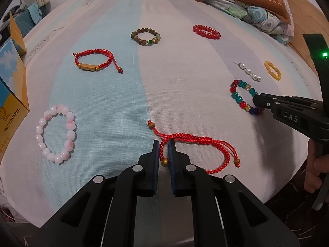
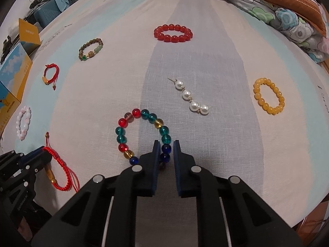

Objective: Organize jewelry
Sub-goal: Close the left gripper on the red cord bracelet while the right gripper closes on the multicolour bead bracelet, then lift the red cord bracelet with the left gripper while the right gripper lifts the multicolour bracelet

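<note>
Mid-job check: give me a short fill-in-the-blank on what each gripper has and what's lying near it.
1. The left gripper is shut on the braided ____ cord bracelet.
2. The right gripper is shut on the multicolored glass bead bracelet, pinching two dark ____ beads.
3. The strand of white pearls has ____ pearls.
4. The open yellow box stands beside the ____ and white bead bracelet.

Missing words: red; blue; four; pink

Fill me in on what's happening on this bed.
A person is sorting bracelets laid out on a striped sheet, with a hand-held gripper in each hand. The left hand-held gripper is shut on a red cord bracelet. The right hand-held gripper is shut on the blue beads of a multicolour bead bracelet. Neither is lifted yet.
</note>
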`<state>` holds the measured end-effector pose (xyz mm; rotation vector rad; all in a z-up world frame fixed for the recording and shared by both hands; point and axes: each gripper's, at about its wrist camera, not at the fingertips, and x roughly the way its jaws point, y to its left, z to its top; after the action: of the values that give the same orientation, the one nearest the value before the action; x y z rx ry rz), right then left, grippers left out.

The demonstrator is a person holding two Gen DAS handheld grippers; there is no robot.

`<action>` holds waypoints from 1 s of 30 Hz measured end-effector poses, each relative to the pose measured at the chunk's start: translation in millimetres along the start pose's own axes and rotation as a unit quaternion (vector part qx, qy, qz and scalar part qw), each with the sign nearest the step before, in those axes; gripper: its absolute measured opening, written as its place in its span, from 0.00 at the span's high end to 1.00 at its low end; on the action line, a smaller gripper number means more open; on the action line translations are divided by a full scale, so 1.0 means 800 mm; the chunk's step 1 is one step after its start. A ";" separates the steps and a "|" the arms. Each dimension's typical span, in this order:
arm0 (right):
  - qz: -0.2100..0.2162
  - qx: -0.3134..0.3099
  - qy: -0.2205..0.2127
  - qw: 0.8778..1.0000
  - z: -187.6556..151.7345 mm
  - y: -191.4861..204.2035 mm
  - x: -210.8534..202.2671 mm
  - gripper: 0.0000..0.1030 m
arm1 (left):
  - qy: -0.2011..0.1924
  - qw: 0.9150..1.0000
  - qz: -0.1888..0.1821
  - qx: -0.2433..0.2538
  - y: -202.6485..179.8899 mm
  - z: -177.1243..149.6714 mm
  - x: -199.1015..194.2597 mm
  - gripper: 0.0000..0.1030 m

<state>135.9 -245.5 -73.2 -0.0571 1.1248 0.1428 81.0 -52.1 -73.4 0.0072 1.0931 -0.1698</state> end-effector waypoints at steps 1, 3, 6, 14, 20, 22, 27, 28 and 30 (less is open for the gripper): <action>0.000 0.002 -0.004 1.000 0.001 -0.001 -0.002 0.88 | -0.001 1.000 -0.001 -0.001 0.000 0.000 -0.001 0.92; 0.002 0.006 -0.011 1.000 0.002 -0.003 -0.006 0.88 | -0.003 1.000 -0.002 -0.001 0.000 0.001 -0.003 0.92; 0.009 0.013 -0.021 1.000 0.004 -0.006 -0.013 0.88 | -0.005 1.000 -0.004 0.000 -0.001 0.002 -0.004 0.92; 0.019 0.017 -0.018 1.000 0.007 -0.006 -0.012 0.87 | -0.007 1.000 -0.009 -0.004 -0.001 0.003 -0.007 0.92; 0.015 0.024 -0.002 1.000 0.009 -0.007 0.002 0.78 | -0.005 1.000 -0.011 -0.002 -0.003 0.002 -0.005 0.92; 0.015 0.023 0.000 1.000 0.008 -0.006 0.006 0.74 | -0.005 1.000 -0.011 -0.001 -0.004 0.003 -0.005 0.92; 0.009 0.013 0.003 1.000 0.006 -0.001 0.011 0.71 | -0.004 1.000 -0.011 -0.002 -0.003 0.003 -0.004 0.92; 0.008 0.010 0.003 1.000 0.006 0.000 0.012 0.71 | -0.003 1.000 -0.012 -0.003 -0.003 0.003 -0.003 0.91; 0.004 0.004 0.003 1.000 0.005 0.002 0.012 0.72 | -0.003 1.000 -0.012 -0.003 -0.003 0.003 -0.003 0.91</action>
<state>143.4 -242.5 -80.3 -0.0466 1.1309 0.1461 81.5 -54.5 -69.8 -0.0127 1.0880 -0.1880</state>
